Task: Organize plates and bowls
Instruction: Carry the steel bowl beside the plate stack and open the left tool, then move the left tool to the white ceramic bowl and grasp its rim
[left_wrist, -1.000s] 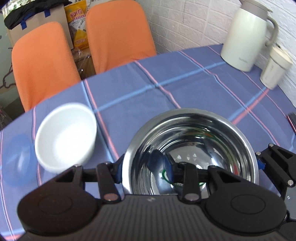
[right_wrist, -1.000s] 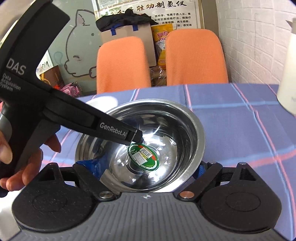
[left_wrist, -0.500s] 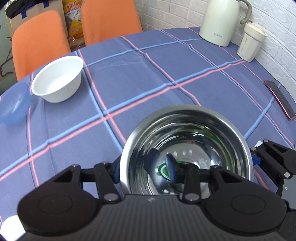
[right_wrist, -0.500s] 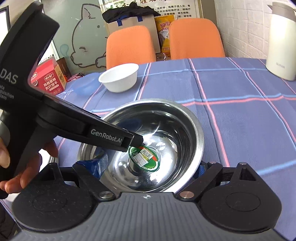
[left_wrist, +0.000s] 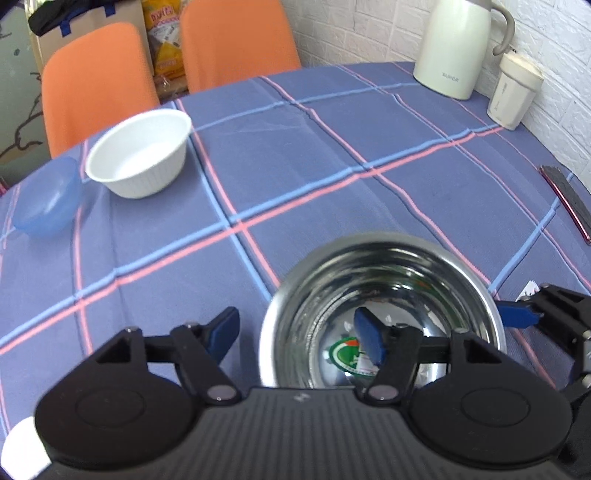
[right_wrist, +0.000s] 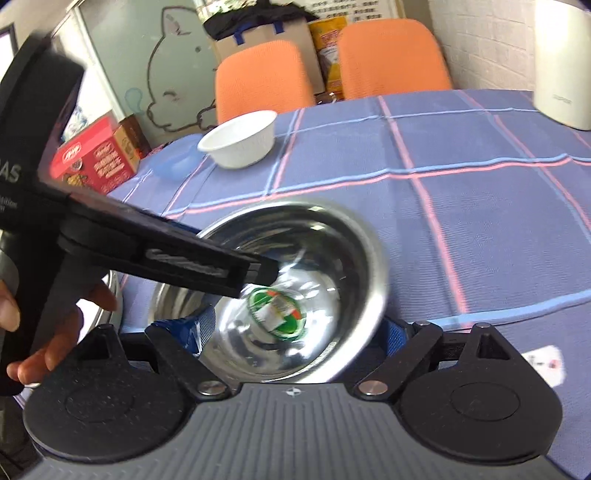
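A steel bowl (left_wrist: 384, 295) with a green sticker inside sits low over the checked tablecloth, near the front. My left gripper (left_wrist: 297, 334) is opening: one pad (left_wrist: 225, 328) stands outside the left rim, the other inside the bowl, and neither presses on the rim. In the right wrist view my right gripper (right_wrist: 291, 330) straddles the steel bowl (right_wrist: 295, 266) with its jaws closing and blue pads against both outer sides. The left gripper's body (right_wrist: 166, 254) reaches in from the left, held by a hand. A white bowl (left_wrist: 140, 155) and a blue bowl (left_wrist: 44, 199) stand far left.
A white kettle (left_wrist: 458, 48) and a lidded cup (left_wrist: 513, 92) stand at the far right by the brick wall. A flat dark item with a red edge (left_wrist: 569, 199) lies at the right. Two orange chairs (left_wrist: 236, 40) stand behind the table. Another steel rim (right_wrist: 114, 291) shows near the hand.
The left gripper's jaws have spread and let go of the bowl's left rim. Both grippers and the steel bowl came back across the table, away from the white bowl.
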